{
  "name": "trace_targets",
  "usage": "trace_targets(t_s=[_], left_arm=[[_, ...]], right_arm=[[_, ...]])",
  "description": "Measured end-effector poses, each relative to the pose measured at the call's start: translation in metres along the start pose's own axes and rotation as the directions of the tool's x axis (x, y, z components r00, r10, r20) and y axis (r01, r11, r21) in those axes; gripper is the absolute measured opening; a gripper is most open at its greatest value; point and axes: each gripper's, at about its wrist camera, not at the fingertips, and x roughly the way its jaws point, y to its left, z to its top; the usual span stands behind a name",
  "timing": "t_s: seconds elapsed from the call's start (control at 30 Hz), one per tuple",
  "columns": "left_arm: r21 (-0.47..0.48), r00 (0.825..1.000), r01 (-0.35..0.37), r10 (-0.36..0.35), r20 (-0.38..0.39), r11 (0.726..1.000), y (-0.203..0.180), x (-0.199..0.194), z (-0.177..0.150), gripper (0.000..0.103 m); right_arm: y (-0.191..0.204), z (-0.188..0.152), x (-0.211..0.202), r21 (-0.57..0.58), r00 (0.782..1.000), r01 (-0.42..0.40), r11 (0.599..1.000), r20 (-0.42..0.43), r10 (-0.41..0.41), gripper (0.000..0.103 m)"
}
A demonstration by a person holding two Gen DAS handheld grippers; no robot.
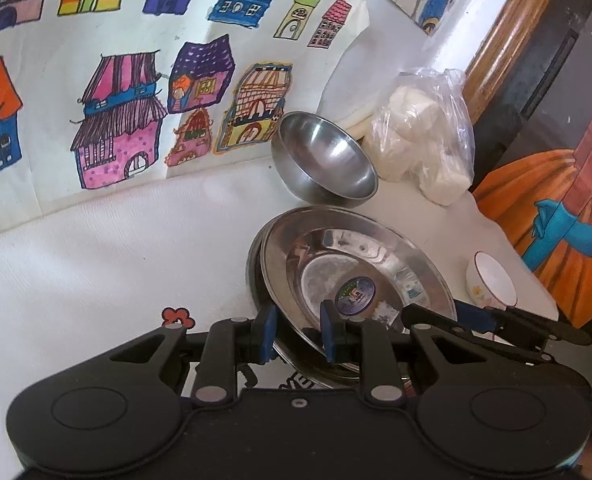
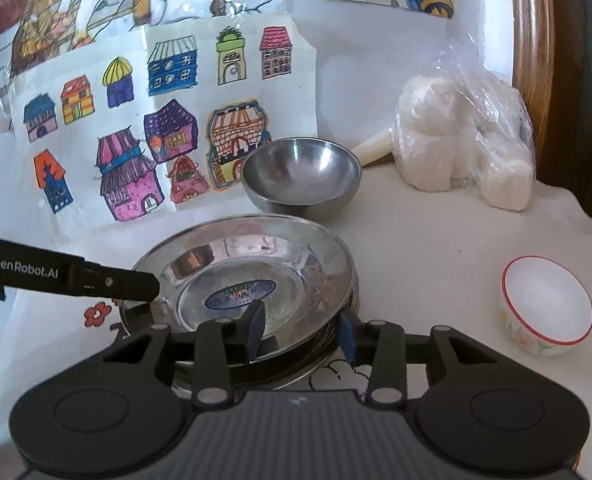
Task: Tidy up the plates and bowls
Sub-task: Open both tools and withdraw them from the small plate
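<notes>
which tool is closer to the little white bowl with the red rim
Right. The right tool straddles the near rim of the steel plates, just beside the white bowl. The left tool is at the plates' far side, farther from the bowl.

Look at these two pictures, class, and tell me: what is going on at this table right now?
A person with a gripper in each hand is stacking dishes. A steel plate lies on top of another on the white table. The left gripper straddles its near rim; the right gripper stands open at the rim's right side, pads off it. A steel bowl sits behind the stack and a small white bowl to its right, both untouched.
</notes>
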Motion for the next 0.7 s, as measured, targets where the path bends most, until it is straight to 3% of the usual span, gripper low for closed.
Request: trace_targets(t_s=[0.23, 0.33, 0.43, 0.53, 0.57, 0.63, 0.7], left_arm=[[0.014, 1.000, -0.010, 0.010, 0.002, 1.000, 0.000, -0.001, -0.001, 0.027], [0.022, 1.000, -0.019, 0.019, 0.009, 1.000, 0.000, 0.000, -0.001, 0.029], [0.017, 1.000, -0.021, 0.021, 0.011, 1.000, 0.001, 0.000, -0.001, 0.032], [0.008, 0.999, -0.026, 0.026, 0.022, 1.000, 0.003, -0.002, -0.001, 0.042], [0.006, 0.999, -0.029, 0.028, 0.028, 1.000, 0.003, -0.004, -0.001, 0.048], [0.004, 0.998, -0.035, 0.035, 0.043, 0.999, 0.003, -0.007, 0.001, 0.059], [0.003, 0.997, -0.044, 0.044, 0.063, 0.999, 0.003, -0.009, 0.002, 0.077]], right_arm=[[0.010, -0.001, 0.002, -0.054, 0.999, 0.035, 0.998, -0.010, -0.035, 0.052], [0.015, -0.002, 0.002, -0.101, 0.997, 0.071, 0.992, -0.012, -0.073, 0.064], [0.020, -0.006, 0.002, -0.150, 0.996, 0.091, 0.984, -0.009, -0.094, 0.066], [0.024, -0.008, 0.002, -0.178, 0.994, 0.108, 0.978, -0.005, -0.111, 0.077], [0.026, -0.009, 0.001, -0.191, 0.993, 0.118, 0.974, 0.013, -0.118, 0.085], [0.028, -0.009, -0.004, -0.213, 0.992, 0.124, 0.969, 0.044, -0.117, 0.090], [0.028, -0.008, -0.007, -0.220, 0.993, 0.114, 0.969, 0.055, -0.105, 0.091]])
